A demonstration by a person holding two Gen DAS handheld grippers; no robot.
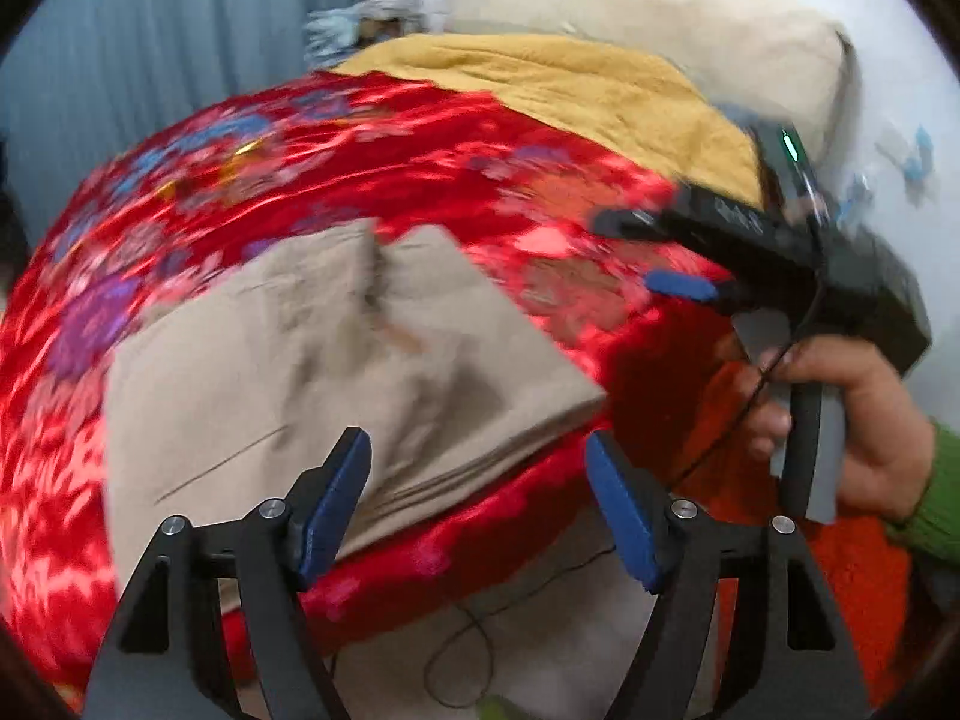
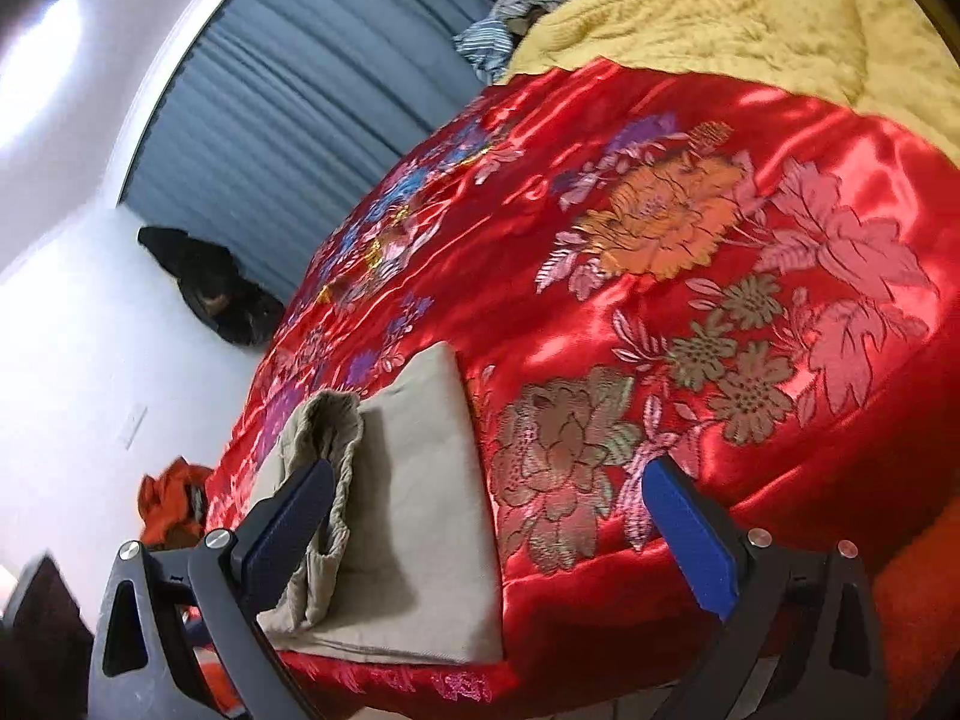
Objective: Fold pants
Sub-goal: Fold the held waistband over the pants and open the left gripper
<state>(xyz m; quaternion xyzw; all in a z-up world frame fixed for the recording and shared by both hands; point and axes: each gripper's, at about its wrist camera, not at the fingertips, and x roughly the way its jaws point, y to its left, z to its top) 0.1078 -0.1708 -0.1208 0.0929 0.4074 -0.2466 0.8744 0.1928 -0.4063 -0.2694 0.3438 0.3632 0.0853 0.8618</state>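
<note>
The beige pants [image 1: 336,360] lie folded into a thick stack near the front edge of a red flowered satin quilt [image 1: 420,168]. My left gripper [image 1: 480,498] is open and empty, above the stack's near edge. The right gripper [image 1: 654,252] shows in the left wrist view, held by a hand, open and off to the right of the pants. In the right wrist view the folded pants [image 2: 414,516] lie at lower left on the quilt [image 2: 750,138], with the waistband bunched on top. My right gripper [image 2: 486,522] is open and empty, just above the stack's right side.
A mustard blanket [image 1: 570,84] covers the far part of the bed, also in the right wrist view [image 2: 750,6]. A striped cloth [image 2: 510,18] lies at the far end. Grey curtain [image 2: 312,78] at the back. Dark clothes [image 2: 210,288] and orange cloth [image 2: 174,504] lie on the floor.
</note>
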